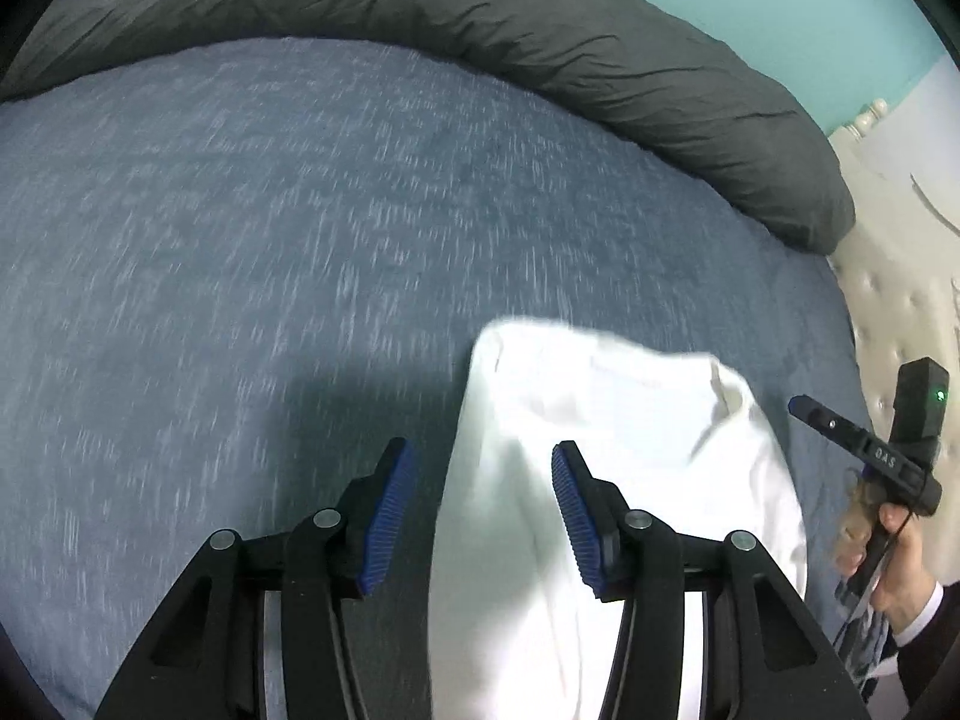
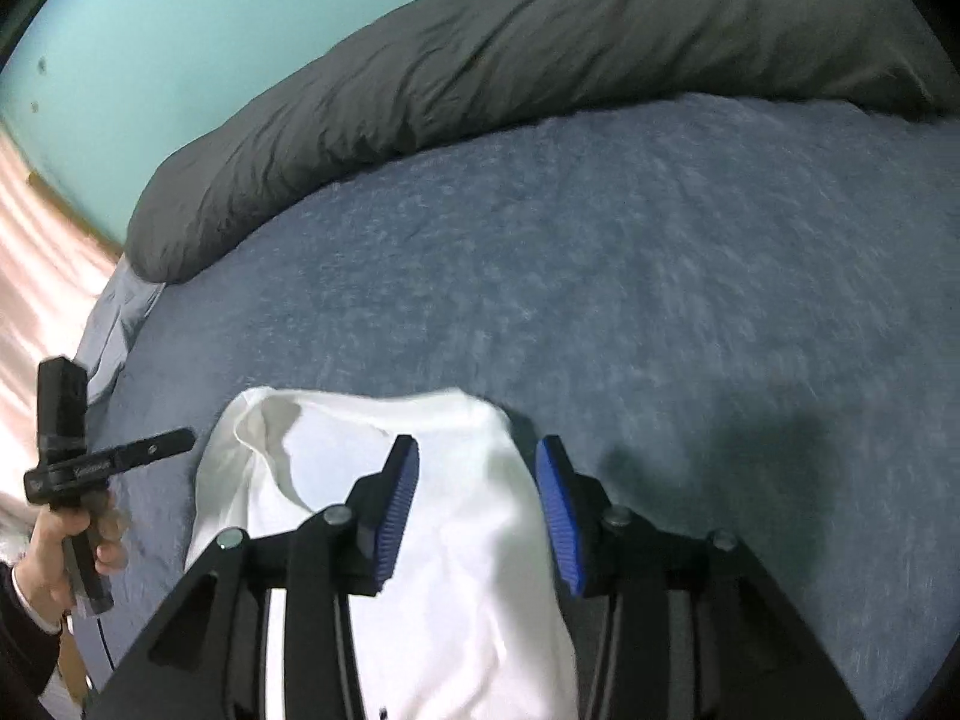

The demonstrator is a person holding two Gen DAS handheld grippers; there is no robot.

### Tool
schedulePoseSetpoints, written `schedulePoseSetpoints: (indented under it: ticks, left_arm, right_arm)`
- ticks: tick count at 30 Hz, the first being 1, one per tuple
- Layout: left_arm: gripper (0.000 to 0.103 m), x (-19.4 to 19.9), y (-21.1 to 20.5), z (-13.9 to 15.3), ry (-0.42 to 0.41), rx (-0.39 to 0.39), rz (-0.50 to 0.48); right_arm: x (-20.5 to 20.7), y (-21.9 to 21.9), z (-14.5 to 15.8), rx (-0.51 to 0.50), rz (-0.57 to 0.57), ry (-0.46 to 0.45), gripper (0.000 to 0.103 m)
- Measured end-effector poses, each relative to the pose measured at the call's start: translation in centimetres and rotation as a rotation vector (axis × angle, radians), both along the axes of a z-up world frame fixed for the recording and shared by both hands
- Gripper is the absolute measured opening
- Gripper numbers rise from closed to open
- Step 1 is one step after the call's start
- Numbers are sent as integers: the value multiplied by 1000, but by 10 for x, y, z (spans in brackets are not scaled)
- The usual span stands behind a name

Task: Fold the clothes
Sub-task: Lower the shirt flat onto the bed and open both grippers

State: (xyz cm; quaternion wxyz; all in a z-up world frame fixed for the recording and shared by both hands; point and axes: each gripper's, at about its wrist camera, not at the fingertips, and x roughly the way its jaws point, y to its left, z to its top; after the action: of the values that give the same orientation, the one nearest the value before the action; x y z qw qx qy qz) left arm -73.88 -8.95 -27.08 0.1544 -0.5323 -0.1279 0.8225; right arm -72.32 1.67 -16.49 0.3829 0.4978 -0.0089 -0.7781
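A white garment lies bunched on a blue bedspread, near the edge closest to the person. Its collar opening shows in both views, on the right side in the left wrist view and on the left side in the right wrist view. The left gripper hangs over the cloth's left edge, its jaws parted about halfway, pressing on nothing. The right gripper hangs over the cloth's right edge, jaws likewise apart and gripping nothing. A dark grey duvet is rolled up along the far side of the bed. Only the left wrist view shows a cream tufted headboard and the right hand; only the right wrist view shows pale flooring and the left hand.
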Motion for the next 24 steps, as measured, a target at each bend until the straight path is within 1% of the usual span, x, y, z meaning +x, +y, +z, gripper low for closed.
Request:
schedulePoseSetpoints:
  ticks: [3,5,7,12,16,18,24]
  left_arm:
    - [52,26,-8,-3,-17,-8,-1]
    - [52,47,-14,-4,-27,-4,5]
    - [52,63,-17,-4,-26,-17,5]
    - [52,98,-22,1,-18,-17,11]
    - [53,129,-24,10,-11,-9,-4]
    - [53,145,-25,11,-13,7,-13]
    - [53,197,-35,9,-26,15,-24]
  right_arm:
    - [17,26,-4,-9,-25,-27,42]
    - [28,36,-6,13,-31,-24,42]
    - [42,51,-7,14,-28,-31,42]
    - [79,79,-4,60,2,5,42]
    - [105,98,0,51,-1,3,42]
    - [117,104,3,56,2,11,42]
    - [156,127,3,82,8,6,42]
